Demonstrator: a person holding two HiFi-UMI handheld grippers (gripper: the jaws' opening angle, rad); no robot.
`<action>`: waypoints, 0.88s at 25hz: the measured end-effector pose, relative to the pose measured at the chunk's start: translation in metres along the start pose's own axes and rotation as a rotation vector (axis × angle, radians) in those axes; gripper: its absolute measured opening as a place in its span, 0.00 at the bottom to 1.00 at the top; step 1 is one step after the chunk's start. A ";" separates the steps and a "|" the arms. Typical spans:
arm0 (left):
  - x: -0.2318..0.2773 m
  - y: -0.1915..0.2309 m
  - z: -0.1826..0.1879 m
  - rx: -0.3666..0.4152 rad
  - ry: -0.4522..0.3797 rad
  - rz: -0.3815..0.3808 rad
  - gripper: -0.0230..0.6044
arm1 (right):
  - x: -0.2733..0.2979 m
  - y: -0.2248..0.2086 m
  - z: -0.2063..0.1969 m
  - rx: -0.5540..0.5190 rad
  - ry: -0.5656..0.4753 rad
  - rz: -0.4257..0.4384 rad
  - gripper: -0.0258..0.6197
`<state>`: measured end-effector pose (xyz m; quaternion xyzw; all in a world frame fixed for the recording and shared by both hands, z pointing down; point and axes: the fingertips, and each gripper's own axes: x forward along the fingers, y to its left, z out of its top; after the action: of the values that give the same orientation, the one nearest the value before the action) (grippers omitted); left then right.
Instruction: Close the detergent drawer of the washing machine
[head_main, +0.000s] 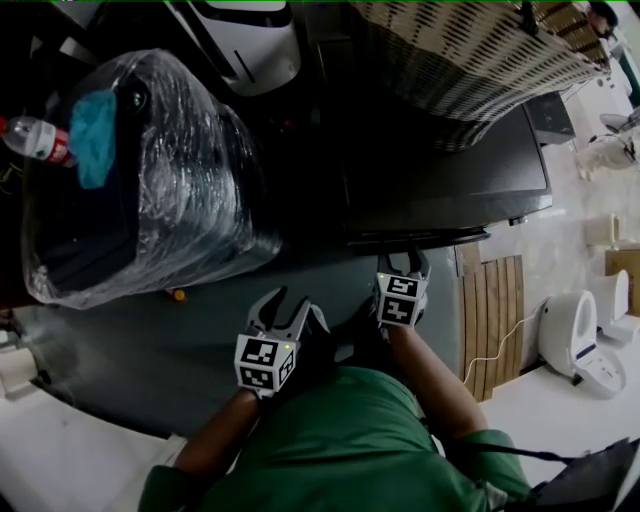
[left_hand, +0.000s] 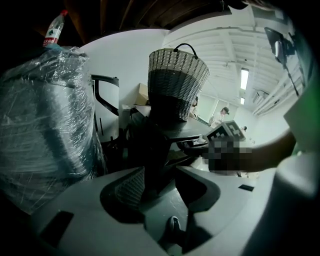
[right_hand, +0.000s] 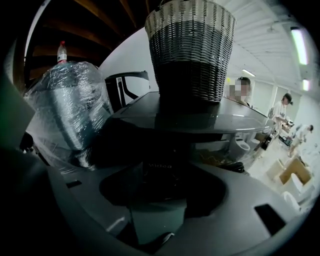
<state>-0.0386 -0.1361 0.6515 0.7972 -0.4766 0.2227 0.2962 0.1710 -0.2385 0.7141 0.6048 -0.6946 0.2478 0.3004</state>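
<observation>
Your right gripper (head_main: 405, 263), jaws wide, is at the washing machine's (head_main: 440, 180) detergent drawer (right_hand: 157, 165); your left gripper (head_main: 290, 308) hangs wide open, empty.

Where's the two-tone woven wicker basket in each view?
Head view: two-tone woven wicker basket at top right.
Left gripper view: basket upper centre.
Right gripper view: basket top centre, large.
Shared landmark: plastic-wrapped dark bundle, left of the basket in all three.
</observation>
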 end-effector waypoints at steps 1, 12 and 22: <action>0.001 0.002 0.000 0.002 0.004 0.000 0.35 | 0.002 0.000 0.001 -0.003 -0.005 -0.005 0.42; 0.011 0.018 0.004 0.006 0.028 -0.003 0.35 | 0.010 0.001 0.008 0.007 -0.029 -0.019 0.42; 0.020 0.020 0.014 0.013 0.028 -0.009 0.35 | 0.012 0.001 0.009 0.010 -0.030 -0.015 0.42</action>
<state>-0.0470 -0.1653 0.6592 0.7982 -0.4671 0.2357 0.2986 0.1684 -0.2527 0.7167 0.6150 -0.6933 0.2401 0.2890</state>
